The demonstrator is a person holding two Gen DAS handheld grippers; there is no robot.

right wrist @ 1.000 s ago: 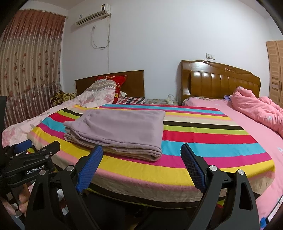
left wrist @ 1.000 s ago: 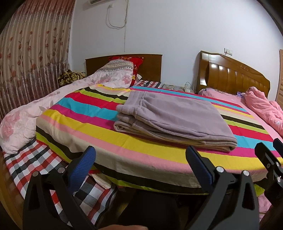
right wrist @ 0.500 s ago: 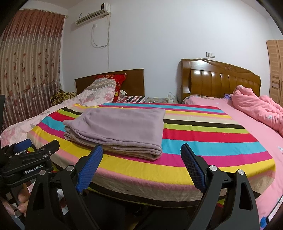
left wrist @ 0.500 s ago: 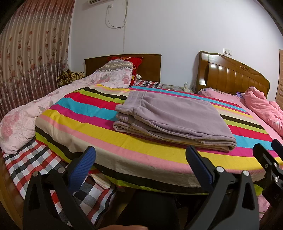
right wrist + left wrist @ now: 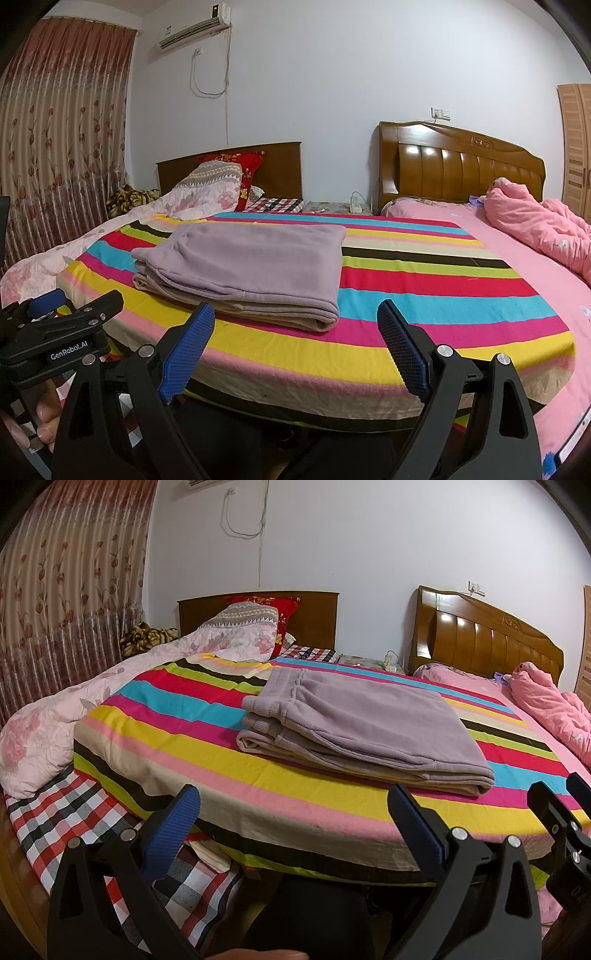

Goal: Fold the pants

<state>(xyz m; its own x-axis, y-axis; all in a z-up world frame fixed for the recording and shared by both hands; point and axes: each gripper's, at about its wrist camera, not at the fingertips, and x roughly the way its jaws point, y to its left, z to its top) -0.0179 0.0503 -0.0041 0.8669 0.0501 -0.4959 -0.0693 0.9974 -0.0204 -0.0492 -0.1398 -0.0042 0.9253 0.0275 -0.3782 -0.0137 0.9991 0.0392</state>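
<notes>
The lilac pants [image 5: 362,723] lie folded in a flat stack on the striped blanket [image 5: 184,738], waistband toward the left. They also show in the right wrist view [image 5: 251,266]. My left gripper [image 5: 295,805] is open and empty, held back from the bed's near edge. My right gripper [image 5: 295,317] is open and empty, also short of the bed edge. The left gripper's body [image 5: 55,332] shows at the left of the right wrist view.
A floral quilt [image 5: 55,723] and pillows [image 5: 251,620] lie at the left. A checked sheet [image 5: 74,812] hangs below. A second bed with a pink duvet [image 5: 535,221] and wooden headboard [image 5: 461,166] stands at the right. Curtains [image 5: 66,590] hang at the far left.
Both grippers have drifted very slightly; the pants stay still on the blanket. Both stay open.
</notes>
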